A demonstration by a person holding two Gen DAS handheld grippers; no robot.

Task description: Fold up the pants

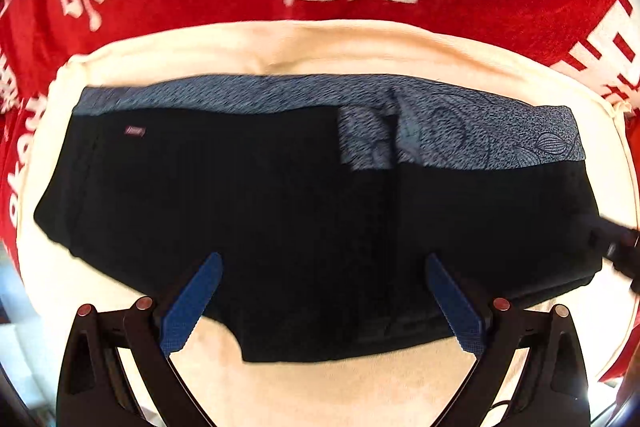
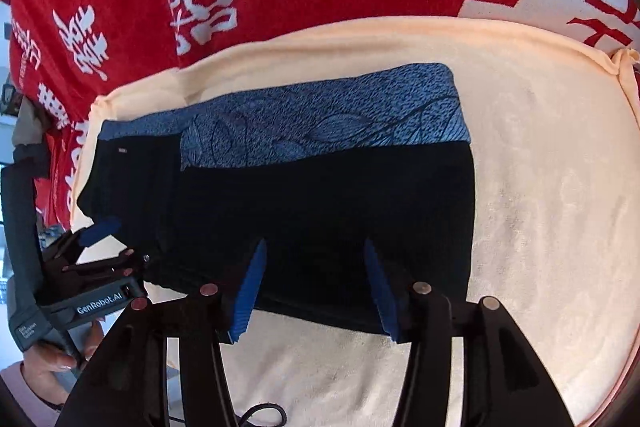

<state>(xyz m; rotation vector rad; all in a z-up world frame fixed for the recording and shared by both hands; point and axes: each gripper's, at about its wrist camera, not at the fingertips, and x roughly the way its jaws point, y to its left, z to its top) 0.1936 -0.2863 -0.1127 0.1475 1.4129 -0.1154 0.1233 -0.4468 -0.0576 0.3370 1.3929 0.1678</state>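
The black pants (image 1: 280, 211) lie folded flat on the cream towel (image 1: 320, 47), long axis across, blue patterned waistband (image 2: 320, 123) along the far edge. Bare cream towel rings them, widest at the right edge. Left tongs (image 1: 322, 301) spread wide, holding nothing. Right tongs (image 2: 312, 291) parted, released, hovering over the near hem.

Bright, even light on both views; heavy fisheye bending and dark corners. Motion blur smears the left view; the black pants (image 1: 240, 207) lose detail, glare bottom right.
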